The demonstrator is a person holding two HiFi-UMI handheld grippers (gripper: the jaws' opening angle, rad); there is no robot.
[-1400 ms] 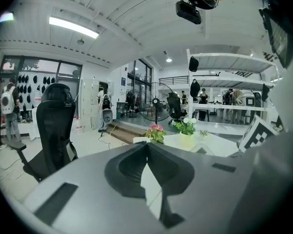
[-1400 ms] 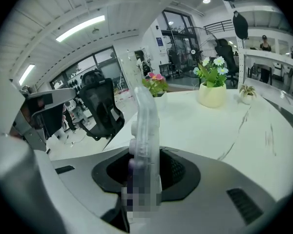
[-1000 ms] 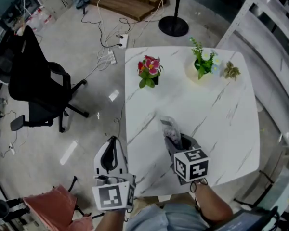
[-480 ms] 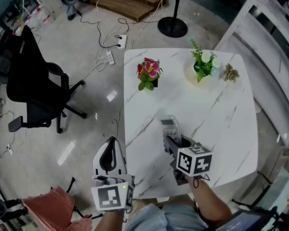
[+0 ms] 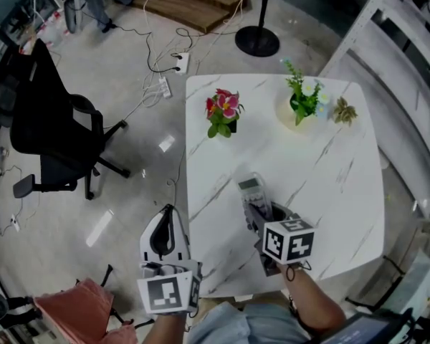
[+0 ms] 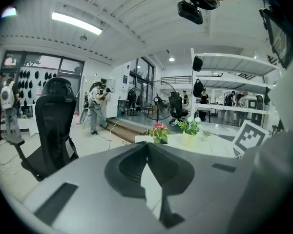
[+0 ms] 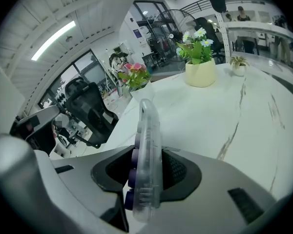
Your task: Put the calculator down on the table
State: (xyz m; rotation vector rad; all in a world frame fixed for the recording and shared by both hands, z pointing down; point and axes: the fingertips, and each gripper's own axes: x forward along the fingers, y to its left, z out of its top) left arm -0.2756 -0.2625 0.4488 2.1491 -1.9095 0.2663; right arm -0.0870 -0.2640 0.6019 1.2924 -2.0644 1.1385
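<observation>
**Calculator** (image 5: 251, 190): clear case, purple keys, held on edge over the near part of the worktop (image 5: 330, 185). Whether its far end touches the surface cannot be told. It runs straight out ahead of the right tongs (image 5: 256, 212), its long axis in line with them, roughly toward the red flowers (image 5: 222, 110). The keys face the person's left.

**Right tongs:** pads lie against both faces of its near end. The jaws are partly apart and have just been opening a little.

**Judgement:** it needs tipping flat before release.

**Left tongs** (image 5: 166, 217): jaws together, empty, well apart over the floor (no part here).

**Writing:** no brand or lettering is readable.
</observation>
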